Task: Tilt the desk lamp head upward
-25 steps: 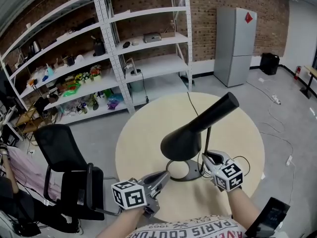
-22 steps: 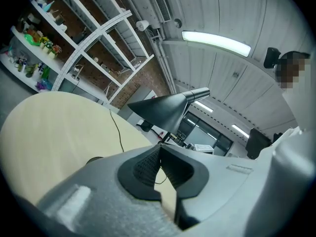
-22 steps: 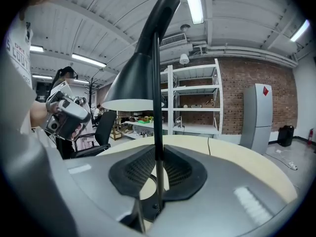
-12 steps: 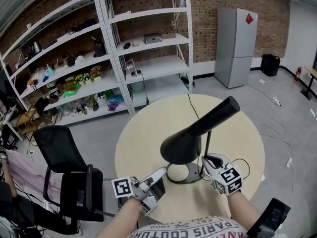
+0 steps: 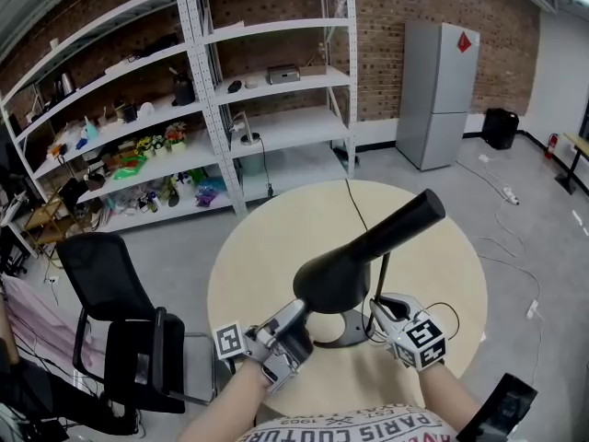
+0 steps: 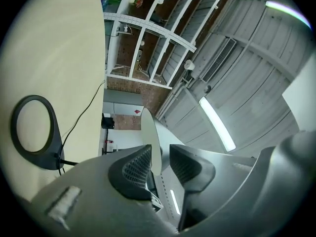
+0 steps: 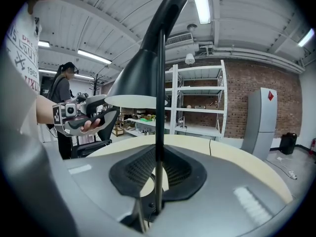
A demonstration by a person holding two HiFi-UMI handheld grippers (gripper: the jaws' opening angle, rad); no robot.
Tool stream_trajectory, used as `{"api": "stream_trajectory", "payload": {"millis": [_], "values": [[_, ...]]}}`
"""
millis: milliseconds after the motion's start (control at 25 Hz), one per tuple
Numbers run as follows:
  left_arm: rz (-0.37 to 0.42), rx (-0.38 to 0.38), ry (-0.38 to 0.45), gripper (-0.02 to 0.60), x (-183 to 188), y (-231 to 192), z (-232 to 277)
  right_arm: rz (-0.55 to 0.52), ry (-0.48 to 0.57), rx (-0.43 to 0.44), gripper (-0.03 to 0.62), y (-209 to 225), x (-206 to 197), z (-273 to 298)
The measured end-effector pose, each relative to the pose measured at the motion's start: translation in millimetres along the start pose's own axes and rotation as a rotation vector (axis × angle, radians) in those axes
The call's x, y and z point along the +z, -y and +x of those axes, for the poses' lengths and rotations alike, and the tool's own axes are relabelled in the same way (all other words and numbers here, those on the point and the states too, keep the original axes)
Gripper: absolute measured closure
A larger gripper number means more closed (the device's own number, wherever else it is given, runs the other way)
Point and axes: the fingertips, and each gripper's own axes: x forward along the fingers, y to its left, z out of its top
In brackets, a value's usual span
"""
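Left gripper (image 5: 299, 317) jaws spread, just opened wider, straddling lamp head (image 5: 354, 254) rim; head above surface (image 5: 253, 256) centre, long axis toward 2 o'clock; right gripper (image 5: 378, 304) jaws pinching stem (image 7: 159, 83), 3 o'clock of left

The round cream surface (image 5: 267, 247) carries the lamp's black ring base (image 5: 350, 338), located between the left claw (image 5: 296, 313) and the right claw (image 5: 375, 304). A black cable (image 5: 354, 201) lies across the surface beyond both claws, toward the far edge.
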Motion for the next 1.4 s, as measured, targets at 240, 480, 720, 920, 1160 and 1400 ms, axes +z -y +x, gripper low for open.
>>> {"api": "stream_trajectory", "payload": {"millis": [240,480,720,920,1160,1400], "values": [[-0.038,-0.032,0.035,0.475,5.2,3.8,4.9,0.0,0.005,0.01,0.556,-1.2,0.8,1.6],[-0.034,-0.028,0.042,0.523,5.2,5.3,6.4,-0.004,0.009,0.014,0.556,-0.9,0.5,0.7],[-0.072,-0.038,0.051,0.532,7.0,4.8,5.6,-0.005,0.006,0.018,0.556,-1.2,-0.3,2.8],[-0.084,-0.047,0.047,0.536,4.3,2.7,4.5,-0.006,0.005,0.017,0.556,-1.2,-2.9,0.1],[-0.096,-0.049,0.048,0.539,5.4,1.0,5.4,-0.004,0.007,0.015,0.556,1.3,-2.9,0.7],[-0.095,-0.04,0.047,0.54,7.2,5.3,4.7,-0.001,-0.001,0.01,0.556,0.0,-2.4,2.3]]}}
